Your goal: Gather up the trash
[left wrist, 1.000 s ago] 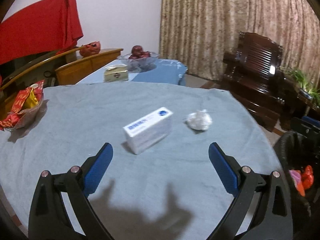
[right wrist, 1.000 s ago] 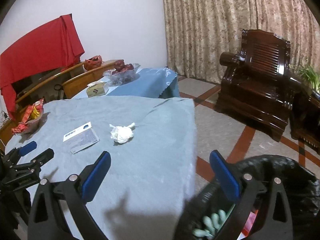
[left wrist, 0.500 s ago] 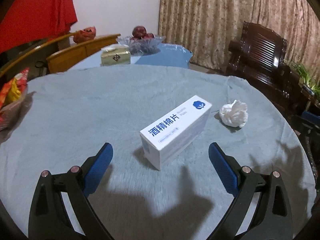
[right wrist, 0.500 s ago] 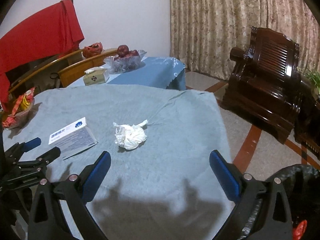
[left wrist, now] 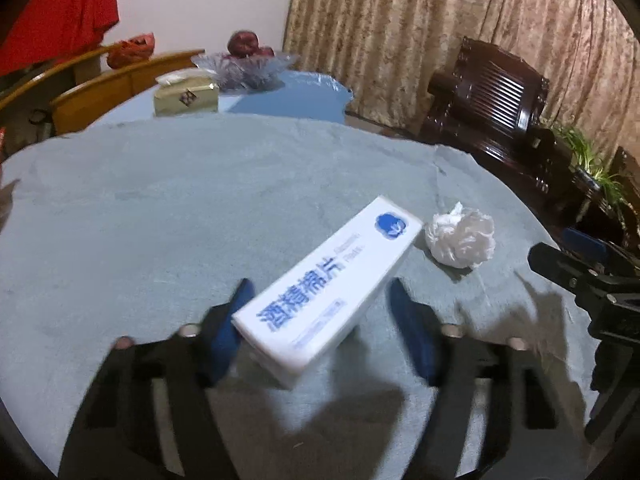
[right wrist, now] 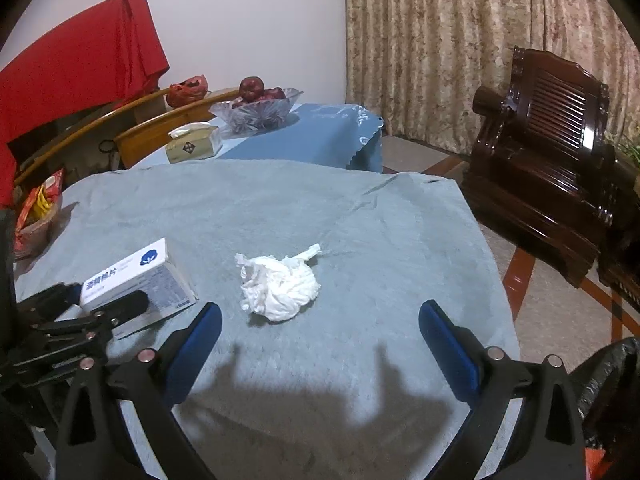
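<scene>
A white box with blue print [left wrist: 332, 284] lies on the grey-blue tablecloth [left wrist: 180, 200]. My left gripper [left wrist: 320, 312] straddles its near end, jaws blurred and narrowing, with a gap still showing at the right finger. The box also shows in the right wrist view [right wrist: 132, 276], with the left gripper's fingers [right wrist: 116, 308] around it. A crumpled white tissue [right wrist: 280, 284] lies just ahead of my right gripper [right wrist: 320, 340], which is open and empty. The tissue sits right of the box in the left wrist view [left wrist: 460, 236].
A black-lined trash bin [right wrist: 608, 400] stands at the table's right edge. A snack bag [right wrist: 36, 208] lies at the table's left. Behind are a tissue box [right wrist: 194, 144], a glass fruit bowl [right wrist: 256, 108] and a dark wooden armchair [right wrist: 552, 136].
My left gripper has moved forward onto the box and its jaws have narrowed around it. My right gripper has moved forward over the table toward the tissue, still open.
</scene>
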Tool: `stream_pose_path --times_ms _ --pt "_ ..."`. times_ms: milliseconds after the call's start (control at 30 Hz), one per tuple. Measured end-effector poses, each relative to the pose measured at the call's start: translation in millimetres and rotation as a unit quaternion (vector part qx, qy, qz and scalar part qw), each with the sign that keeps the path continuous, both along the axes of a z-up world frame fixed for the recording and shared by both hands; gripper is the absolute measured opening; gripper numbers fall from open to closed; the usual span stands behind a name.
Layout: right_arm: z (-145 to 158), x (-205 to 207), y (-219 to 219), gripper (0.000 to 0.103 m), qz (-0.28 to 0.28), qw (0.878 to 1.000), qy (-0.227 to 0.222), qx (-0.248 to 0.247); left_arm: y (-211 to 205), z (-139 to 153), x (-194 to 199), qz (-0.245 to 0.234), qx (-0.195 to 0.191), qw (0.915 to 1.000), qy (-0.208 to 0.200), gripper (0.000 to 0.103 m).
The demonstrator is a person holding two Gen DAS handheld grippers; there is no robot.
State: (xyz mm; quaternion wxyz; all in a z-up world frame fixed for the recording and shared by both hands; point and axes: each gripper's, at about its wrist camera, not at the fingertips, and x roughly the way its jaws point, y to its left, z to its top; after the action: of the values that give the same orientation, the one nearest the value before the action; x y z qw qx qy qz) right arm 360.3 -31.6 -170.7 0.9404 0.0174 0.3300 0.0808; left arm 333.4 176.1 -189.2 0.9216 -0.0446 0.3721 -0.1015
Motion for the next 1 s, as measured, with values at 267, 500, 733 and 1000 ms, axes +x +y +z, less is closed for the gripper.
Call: stream_pose_path --times_ms 267,500,733,1000 --pt "-3 15 6 0.097 0.005 1.0 0.001 -0.001 -7 2 0 0.008 -0.002 0.9999 -0.012 0.029" --pt "-11 38 18 0.094 0.011 1.0 0.02 0.003 0 7 4 0.049 0.016 0.9985 -0.016 0.028" --pt "-24 59 29 0.074 0.02 0.998 0.053 0.002 6 8 13 0.074 0.028 0.9968 -0.009 0.028" --pt "-27 51 34 0.039 0.059 0.996 0.068 0.019 3 15 12 0.083 0.032 0.9959 -0.013 0.028"
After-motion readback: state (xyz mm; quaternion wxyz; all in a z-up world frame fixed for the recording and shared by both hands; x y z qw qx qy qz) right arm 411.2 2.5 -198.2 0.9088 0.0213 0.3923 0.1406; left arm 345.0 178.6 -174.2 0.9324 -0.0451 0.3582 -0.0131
